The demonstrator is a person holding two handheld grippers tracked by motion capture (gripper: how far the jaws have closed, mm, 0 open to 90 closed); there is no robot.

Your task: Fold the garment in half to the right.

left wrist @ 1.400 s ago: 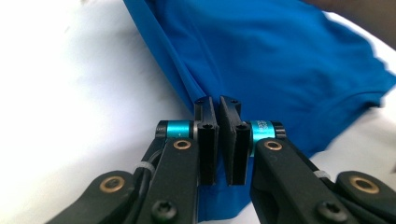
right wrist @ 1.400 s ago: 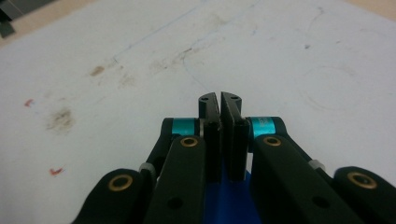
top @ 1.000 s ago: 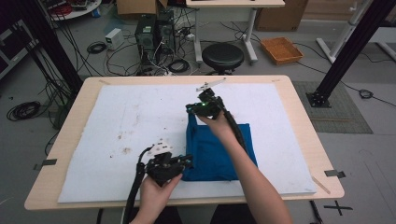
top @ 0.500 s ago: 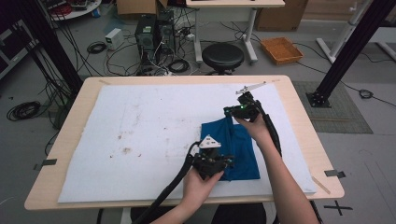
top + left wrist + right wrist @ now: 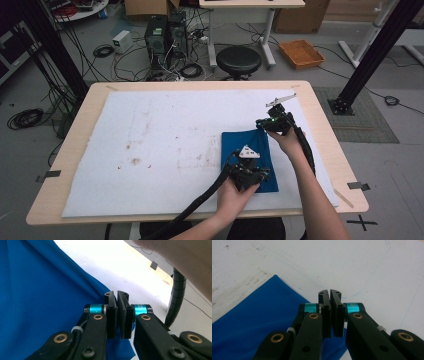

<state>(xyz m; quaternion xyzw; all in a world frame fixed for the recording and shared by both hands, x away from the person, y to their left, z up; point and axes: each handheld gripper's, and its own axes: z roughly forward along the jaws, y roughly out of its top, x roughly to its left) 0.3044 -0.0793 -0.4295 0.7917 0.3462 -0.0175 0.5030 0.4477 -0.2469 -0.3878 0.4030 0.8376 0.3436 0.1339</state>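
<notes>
A blue cloth (image 5: 248, 145) lies folded flat on the right part of the white mat (image 5: 150, 145). My left gripper (image 5: 261, 173) is at the cloth's near right corner, jaws shut with blue fabric (image 5: 37, 290) running under and between them. My right gripper (image 5: 260, 123) sits at the cloth's far right corner. In the right gripper view its jaws (image 5: 329, 293) are pressed together over the cloth's edge (image 5: 249, 320). The left gripper view shows its own gripper (image 5: 117, 293) close to the mat, with the other forearm above at the top right.
The mat covers most of the wooden table (image 5: 320, 125) and has brown stains (image 5: 135, 160) left of centre. On the floor beyond the table stand a black stool (image 5: 238, 59), computer cases with cables (image 5: 162, 35) and an orange tray (image 5: 301, 53). A black post (image 5: 372, 55) rises at the right.
Both grippers have moved right across the table with the cloth's edge in them. The cloth now lies narrower and farther right than a second ago.
</notes>
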